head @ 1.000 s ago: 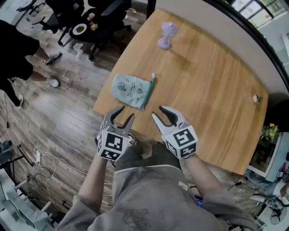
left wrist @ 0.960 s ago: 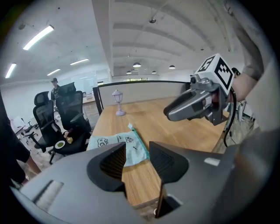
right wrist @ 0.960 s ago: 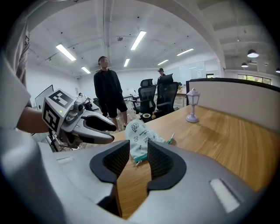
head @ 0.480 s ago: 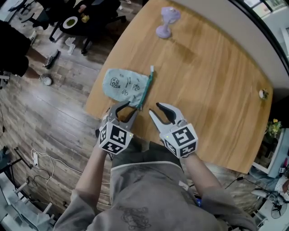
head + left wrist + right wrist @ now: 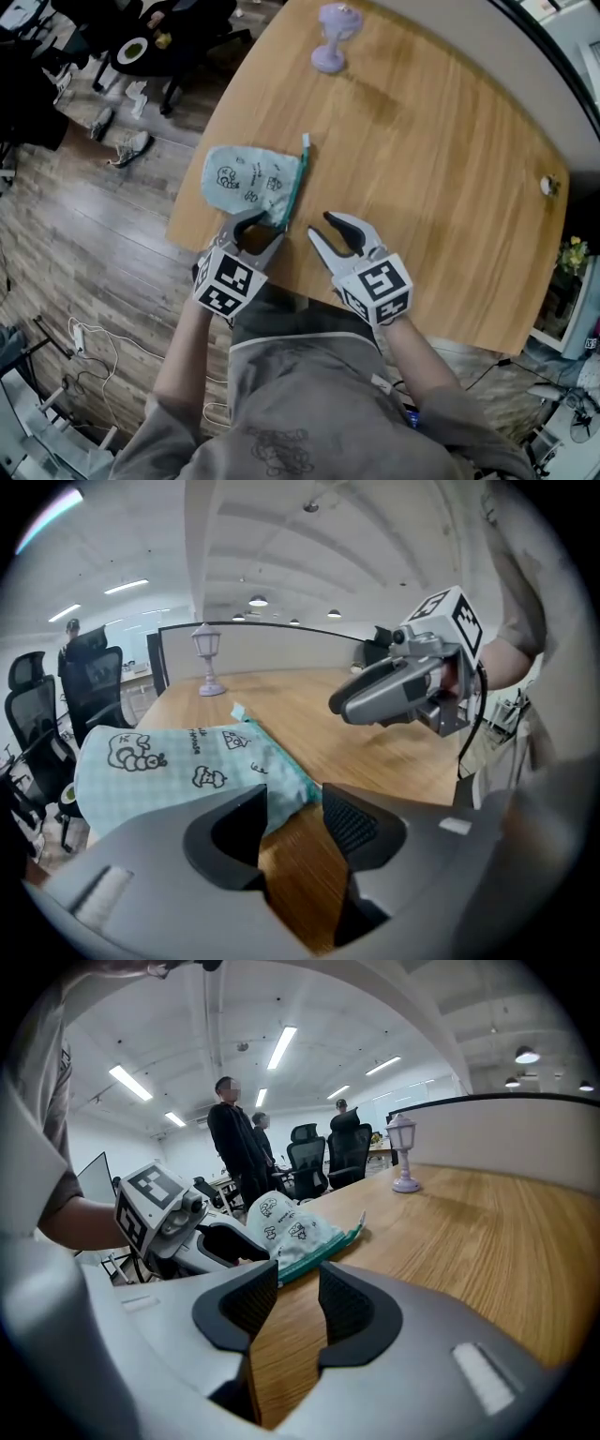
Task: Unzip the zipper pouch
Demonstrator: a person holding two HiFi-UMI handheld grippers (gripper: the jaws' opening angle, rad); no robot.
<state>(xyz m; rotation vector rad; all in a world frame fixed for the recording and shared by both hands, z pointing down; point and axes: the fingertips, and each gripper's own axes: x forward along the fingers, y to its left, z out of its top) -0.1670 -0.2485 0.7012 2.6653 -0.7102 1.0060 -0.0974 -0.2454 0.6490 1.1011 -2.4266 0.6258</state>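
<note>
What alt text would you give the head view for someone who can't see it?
Seen from above, a person holds two open tools over a wooden table: the left tool is at the near corner of a pale green zipper pouch, and the right tool hovers beside it, empty. A small purple lamp stands at the far edge.

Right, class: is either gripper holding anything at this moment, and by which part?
Nothing is held. The left gripper has open jaws at the near corner of the zipper pouch; the right gripper is open and empty.
</note>
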